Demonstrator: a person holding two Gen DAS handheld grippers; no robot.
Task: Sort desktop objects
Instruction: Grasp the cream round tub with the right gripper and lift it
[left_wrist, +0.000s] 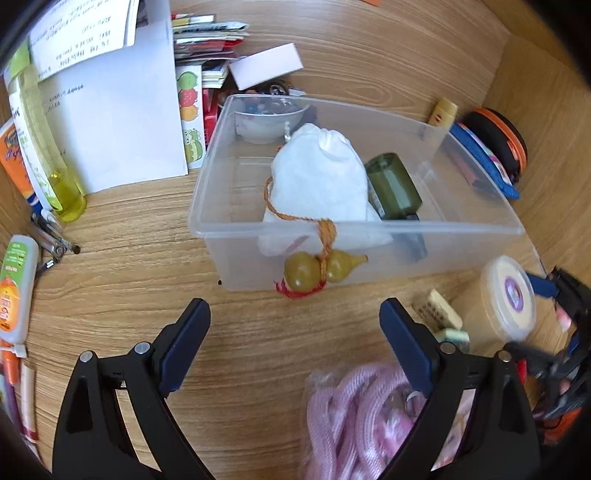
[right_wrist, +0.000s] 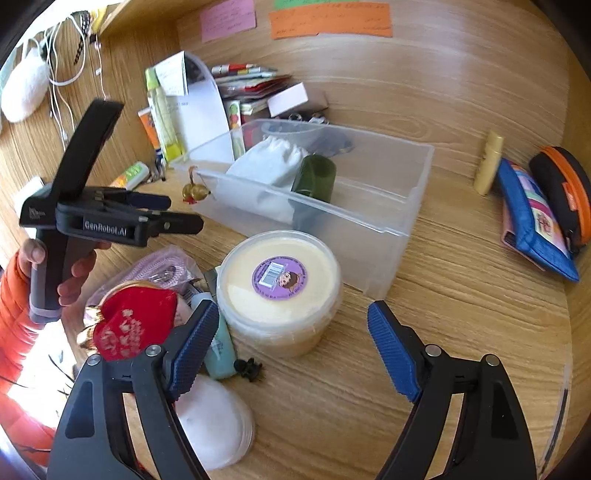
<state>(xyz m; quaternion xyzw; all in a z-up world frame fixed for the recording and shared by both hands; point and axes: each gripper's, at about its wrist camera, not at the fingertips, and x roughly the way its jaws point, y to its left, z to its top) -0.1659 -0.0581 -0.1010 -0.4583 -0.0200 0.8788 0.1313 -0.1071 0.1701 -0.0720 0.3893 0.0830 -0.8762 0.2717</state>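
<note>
A clear plastic bin (left_wrist: 221, 221) stands mid-desk with a white drawstring pouch (left_wrist: 321, 177), a green cylinder (left_wrist: 393, 186) and a white bowl (left_wrist: 266, 123) inside. A gourd pendant (left_wrist: 321, 271) hangs by its orange cord over the bin's front wall. My left gripper (left_wrist: 295, 314) is open over bare desk just before the bin, with nothing between its fingers. In the right wrist view it shows side-on, the left gripper (right_wrist: 184, 212) held by a hand with an orange sleeve. My right gripper (right_wrist: 291, 314) is open, its pads on either side of a cream lidded tub (right_wrist: 280, 258) without pressing on it.
A bagged pink rope (left_wrist: 354, 417), a red heart ornament (right_wrist: 133, 325), a teal tube (right_wrist: 221, 350) and white round pads (right_wrist: 218, 417) crowd the near left. A blue pouch (right_wrist: 532, 221), black-orange case (right_wrist: 565, 192) and yellow stick (right_wrist: 489, 166) lie right. Papers (left_wrist: 110, 110) and bottles (left_wrist: 48, 147) fill the far left.
</note>
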